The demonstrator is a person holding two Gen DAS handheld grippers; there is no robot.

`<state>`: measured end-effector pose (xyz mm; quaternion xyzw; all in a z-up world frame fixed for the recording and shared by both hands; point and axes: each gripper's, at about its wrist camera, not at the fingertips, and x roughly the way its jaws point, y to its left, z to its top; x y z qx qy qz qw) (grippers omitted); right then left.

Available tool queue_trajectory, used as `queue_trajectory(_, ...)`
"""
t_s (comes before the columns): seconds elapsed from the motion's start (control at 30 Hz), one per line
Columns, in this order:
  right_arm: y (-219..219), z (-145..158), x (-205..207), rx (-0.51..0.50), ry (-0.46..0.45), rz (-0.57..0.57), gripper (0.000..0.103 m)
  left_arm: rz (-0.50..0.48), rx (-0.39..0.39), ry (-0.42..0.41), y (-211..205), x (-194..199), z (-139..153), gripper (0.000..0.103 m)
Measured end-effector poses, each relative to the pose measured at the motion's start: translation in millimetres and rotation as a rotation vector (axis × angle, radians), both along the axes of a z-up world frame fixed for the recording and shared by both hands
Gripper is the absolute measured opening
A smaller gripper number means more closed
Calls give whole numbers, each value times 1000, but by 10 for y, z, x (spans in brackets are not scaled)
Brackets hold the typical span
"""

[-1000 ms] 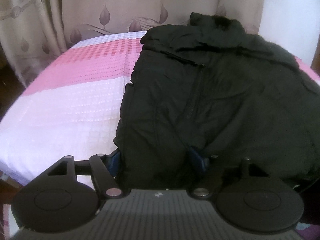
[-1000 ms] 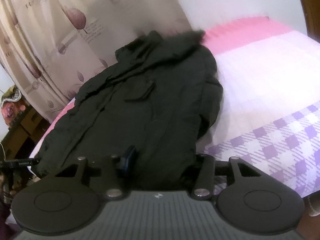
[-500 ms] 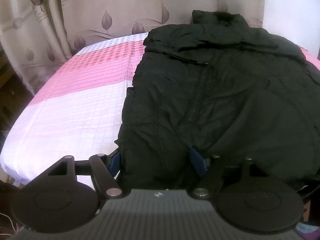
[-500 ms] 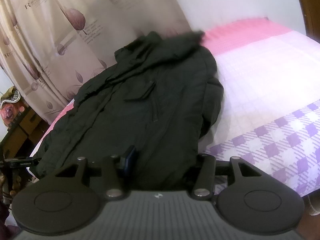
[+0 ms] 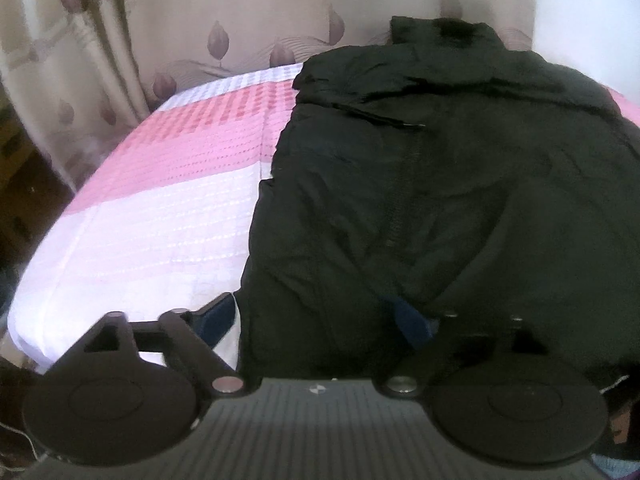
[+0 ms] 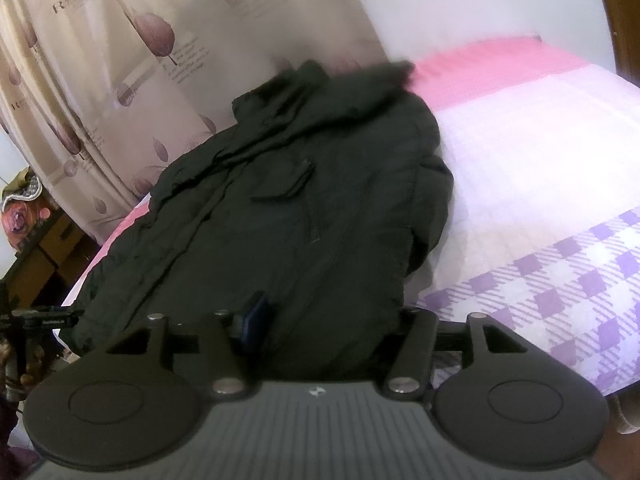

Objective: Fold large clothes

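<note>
A large black hooded jacket [image 5: 440, 184] lies on the bed, zipper up, hood toward the curtain; it also shows in the right wrist view [image 6: 304, 216]. My left gripper [image 5: 316, 320] has its jaws wide apart with the jacket's near hem bunched between the blue pads. My right gripper [image 6: 332, 320] also stands wide apart around the hem at the jacket's other bottom corner. The fabric hides most of both inner fingertips.
The bed [image 5: 160, 216] has a pink and white sheet, with a purple checked part [image 6: 560, 288] at the near right. A flower-print curtain [image 6: 120, 80] hangs behind the bed. Wooden furniture [image 6: 36, 264] stands at the far left.
Both views have shifted slightly and blurred, so the grippers and the hem have moved a little. The jaws' spread looks the same.
</note>
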<state>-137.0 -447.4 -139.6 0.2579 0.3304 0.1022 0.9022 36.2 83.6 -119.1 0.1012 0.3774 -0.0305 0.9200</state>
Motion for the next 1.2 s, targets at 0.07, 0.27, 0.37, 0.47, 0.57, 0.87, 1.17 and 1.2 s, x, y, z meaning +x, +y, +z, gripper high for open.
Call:
queue_trajectory(0.07,19,10,10,-9,2,5,58,11,-58,20,89,46,-12,91)
queue_trajectory(0.27,45,25,73,-21,9,24,68,-8,-193,51,324,131,-45,85)
queue_trajectory(0.37,86,37,85,-41,9,33,72,-41,-203,51,365,142,-43,84)
queue_trajectory(0.47,96,40,101,-47,10,37,74,-71,-192,41,359,150,-79,91)
queue_trajectory(0.57,104,51,115,-48,16,37,74,-61,-210,31,328,172,-105,96)
queue_trajectory(0.87,88,48,146,-31,19,65,81,22,-480,165,220,421,177,94)
queue_trajectory(1.17,-29,70,201,19,37,70,82,30,-667,168,203,442,949,91)
queue_trajectory(1.2,-38,63,217,23,45,83,81,28,-658,159,203,432,1076,91)
